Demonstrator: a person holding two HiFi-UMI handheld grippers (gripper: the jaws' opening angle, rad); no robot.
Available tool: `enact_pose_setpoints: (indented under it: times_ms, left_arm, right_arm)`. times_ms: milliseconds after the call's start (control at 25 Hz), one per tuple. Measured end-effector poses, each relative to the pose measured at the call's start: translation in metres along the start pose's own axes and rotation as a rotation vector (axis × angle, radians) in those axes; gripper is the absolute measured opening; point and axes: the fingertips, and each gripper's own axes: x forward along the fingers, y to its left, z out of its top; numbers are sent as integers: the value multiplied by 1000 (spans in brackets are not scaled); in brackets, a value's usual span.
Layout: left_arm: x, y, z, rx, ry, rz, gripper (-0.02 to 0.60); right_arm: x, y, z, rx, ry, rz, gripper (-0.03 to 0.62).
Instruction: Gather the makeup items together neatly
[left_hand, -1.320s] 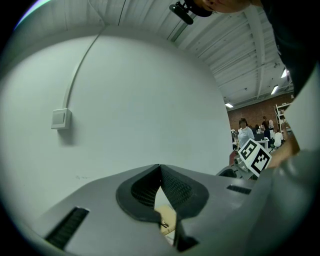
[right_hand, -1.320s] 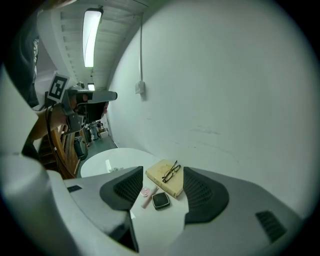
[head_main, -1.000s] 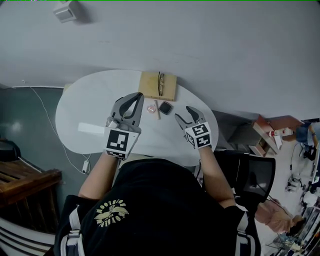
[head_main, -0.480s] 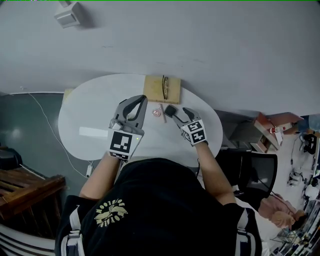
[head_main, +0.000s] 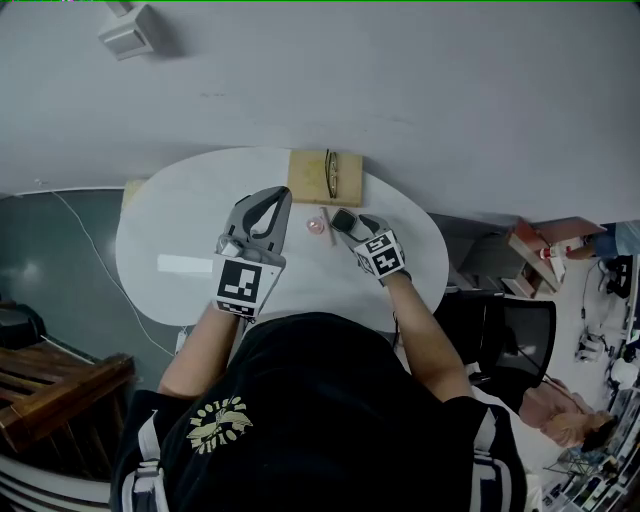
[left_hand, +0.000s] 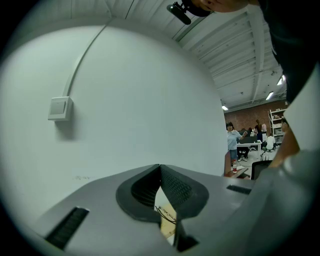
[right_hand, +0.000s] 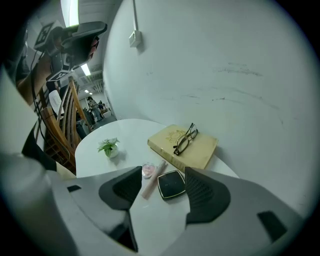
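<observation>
On the white oval table (head_main: 180, 215), a black square compact (right_hand: 171, 185), a pink stick (right_hand: 151, 181) and a small pink pot (right_hand: 148, 170) lie close together in front of a tan book. My right gripper (right_hand: 161, 184) is low over them and open. Its jaws have just been opening. The compact lies between the fingers on the table, untouched. In the head view the right gripper (head_main: 347, 227) reaches the compact (head_main: 343, 219), with the pot (head_main: 315, 226) just to its left. My left gripper (head_main: 283, 194) hovers left of the pot, shut and holding nothing.
The tan book (head_main: 325, 177) with glasses (right_hand: 185, 139) on it lies at the table's far edge against the wall. A small potted plant (right_hand: 109, 147) stands left of the makeup. A pale strip (head_main: 185, 264) lies at the table's left. A black chair (head_main: 500, 340) stands to the right.
My right gripper has moved forward and down, from the table's right side to the compact. The left gripper has shifted slightly and stays shut.
</observation>
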Motion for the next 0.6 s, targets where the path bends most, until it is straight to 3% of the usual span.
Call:
enact_pose_setpoints:
  times_ms: [600]
  left_arm:
    - [-5,17,-17,-15,44,31,22]
  right_arm:
    - [57,-14,-40,-76,187,39,281]
